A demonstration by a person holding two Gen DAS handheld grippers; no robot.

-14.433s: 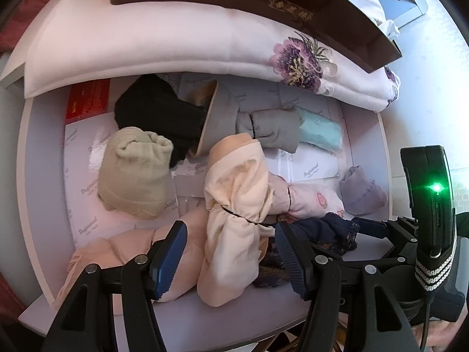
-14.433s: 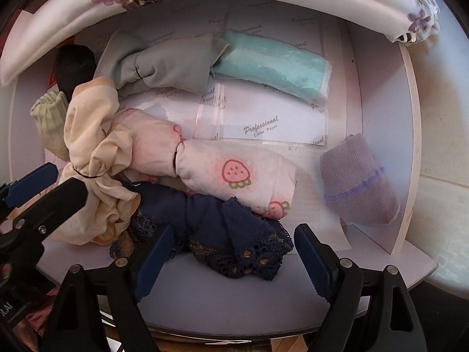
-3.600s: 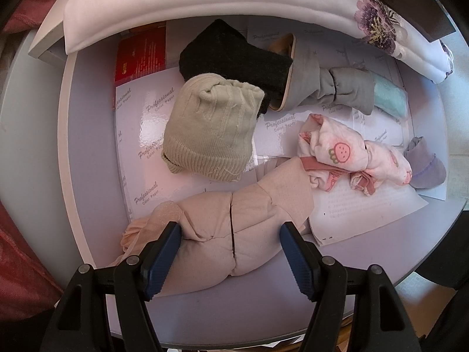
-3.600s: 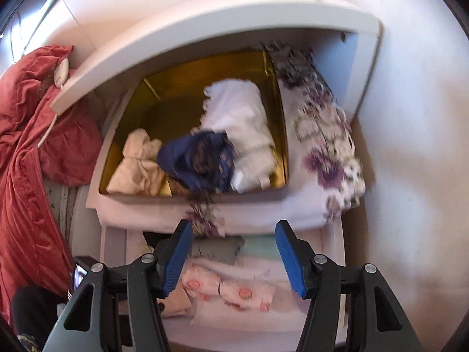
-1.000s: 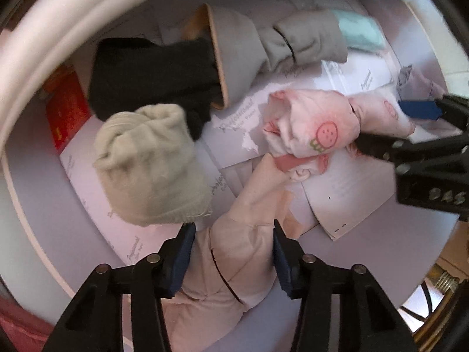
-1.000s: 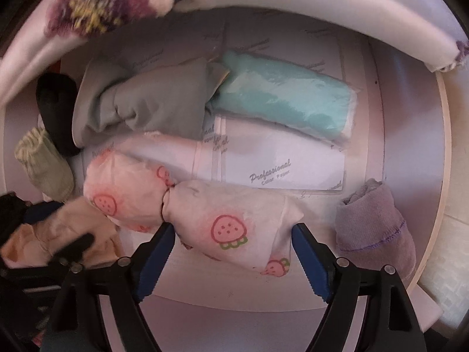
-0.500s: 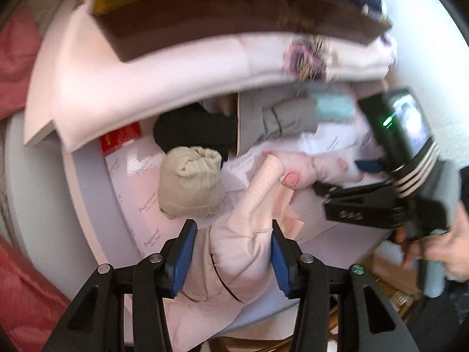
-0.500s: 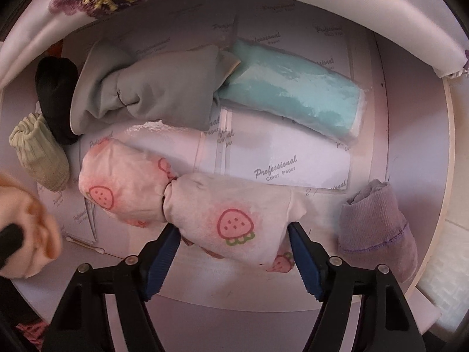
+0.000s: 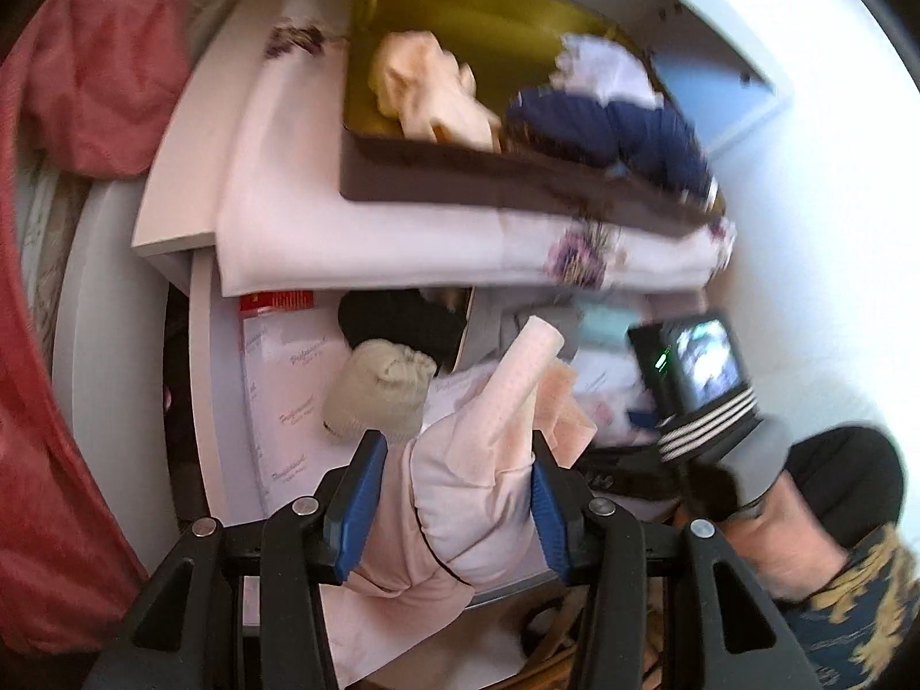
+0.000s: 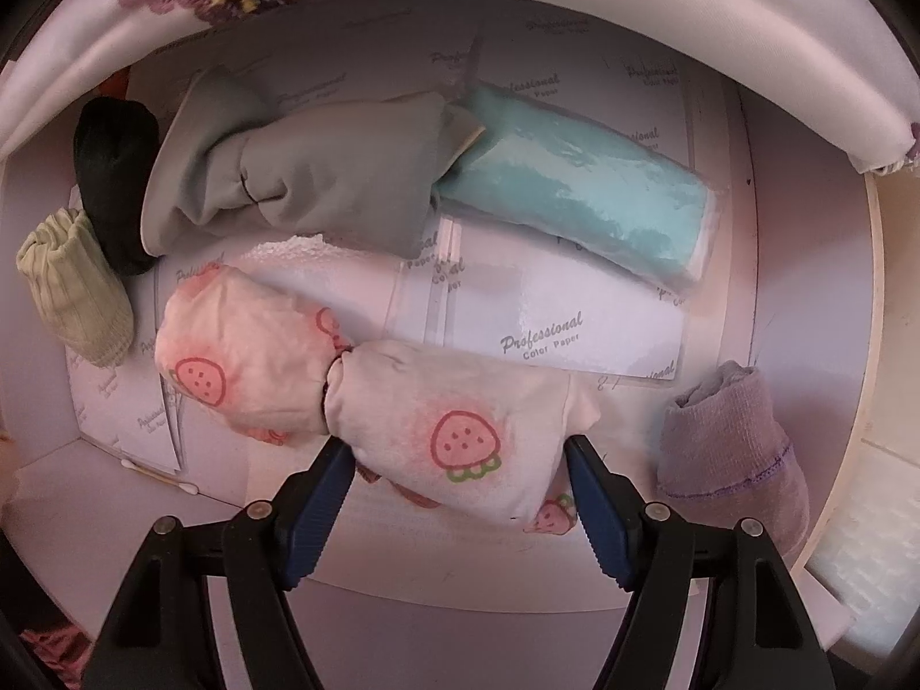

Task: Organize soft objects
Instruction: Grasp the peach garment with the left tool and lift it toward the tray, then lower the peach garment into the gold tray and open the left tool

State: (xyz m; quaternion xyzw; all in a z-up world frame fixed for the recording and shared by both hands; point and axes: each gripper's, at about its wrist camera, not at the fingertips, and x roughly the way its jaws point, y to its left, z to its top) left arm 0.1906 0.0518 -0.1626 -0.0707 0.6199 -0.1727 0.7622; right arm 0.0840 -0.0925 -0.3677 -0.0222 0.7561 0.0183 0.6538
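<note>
My left gripper (image 9: 457,474) is shut on a pale pink tied bundle (image 9: 466,483) and holds it up in front of the lower shelf. Above, a gold-lined box (image 9: 460,23) holds a peach bundle (image 9: 425,86), a navy lace piece (image 9: 609,132) and a white cloth. My right gripper (image 10: 460,477) stands around the right half of the strawberry-print bundle (image 10: 368,385) on the lower shelf, its jaws close against the cloth. A grey bundle (image 10: 310,184), a teal packet (image 10: 581,190), a black sock (image 10: 115,172), a green sock (image 10: 75,293) and a lilac sock (image 10: 724,437) lie around it.
The box rests on a folded floral white cloth (image 9: 402,241) on the upper shelf. Glossy paper sheets (image 10: 546,310) line the lower shelf. A red blanket (image 9: 86,86) hangs at the left. The right gripper's body and screen (image 9: 690,368) show at the right of the left wrist view.
My left gripper has lifted the pale pink bundle off the shelf and pulled back and up. My right gripper has narrowed around the strawberry bundle.
</note>
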